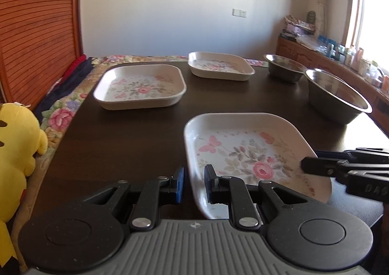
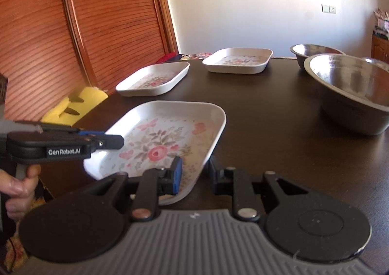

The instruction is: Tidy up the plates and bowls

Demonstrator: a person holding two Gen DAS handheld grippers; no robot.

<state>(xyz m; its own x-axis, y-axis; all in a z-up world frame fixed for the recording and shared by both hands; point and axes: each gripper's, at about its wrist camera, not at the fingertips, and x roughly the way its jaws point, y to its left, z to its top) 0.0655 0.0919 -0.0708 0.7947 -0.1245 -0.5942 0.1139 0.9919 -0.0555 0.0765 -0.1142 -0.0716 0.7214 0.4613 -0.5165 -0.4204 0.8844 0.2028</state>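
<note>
while both sets of fingers clamp opposite near rims of the floral plate (image 1: 245,153), lower centre of each frame, the left gripper (image 1: 193,183) and right gripper (image 2: 194,175) share it; the other plates lie beyond, upper left.

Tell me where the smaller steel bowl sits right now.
The smaller steel bowl sits at the table's far right, just behind the larger steel bowl and right of the farthest floral plate.

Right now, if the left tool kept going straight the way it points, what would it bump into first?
The left tool already grips the near floral plate by its rim. Beyond that plate lies bare table, then probably the far floral plate; depth is uncertain.
</note>
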